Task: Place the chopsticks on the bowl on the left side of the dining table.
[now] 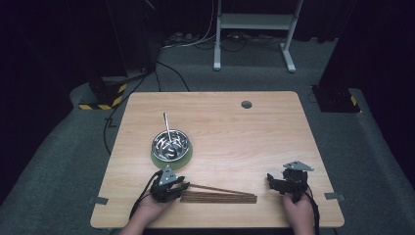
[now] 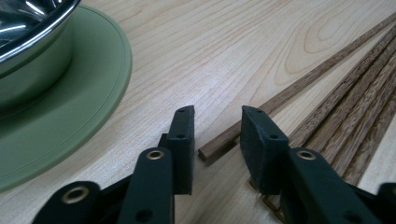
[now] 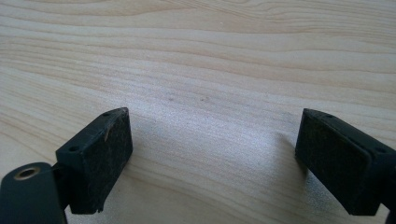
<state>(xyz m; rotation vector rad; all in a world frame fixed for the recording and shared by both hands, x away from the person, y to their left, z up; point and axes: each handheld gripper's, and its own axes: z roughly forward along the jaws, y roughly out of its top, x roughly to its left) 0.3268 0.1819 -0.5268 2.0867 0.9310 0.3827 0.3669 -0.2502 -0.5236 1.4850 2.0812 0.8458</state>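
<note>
You are holding the left gripper (image 1: 182, 186) low at the lower left of the high view, right at the near end of the single chopstick (image 1: 220, 189) that is lying angled off from the row of chopsticks (image 1: 218, 198). In the left gripper view, the left gripper (image 2: 217, 128) is sitting with its jaws partly open, and the squared end of the single chopstick (image 2: 219, 145) is lying between them at the centre of the frame. There is a visible gap on either side of that end, so the pads are not pressing on it. The rest of the stick is running up toward the upper right corner, with the other chopsticks (image 2: 359, 112) lying side by side at the right edge.

The steel bowl (image 1: 170, 144) is sitting on a green plate (image 1: 187, 155) just above the left gripper in the high view, with a metal utensil (image 1: 167, 125) leaning out of it. In the left gripper view the green plate (image 2: 79, 112) is filling the upper left.

You are resting the right gripper (image 1: 275, 184) at the lower right of the high view, well apart from the chopsticks. In the right gripper view, the right gripper (image 3: 212, 140) is standing wide open over the bare wooden table (image 3: 201, 56), holding nothing.
</note>
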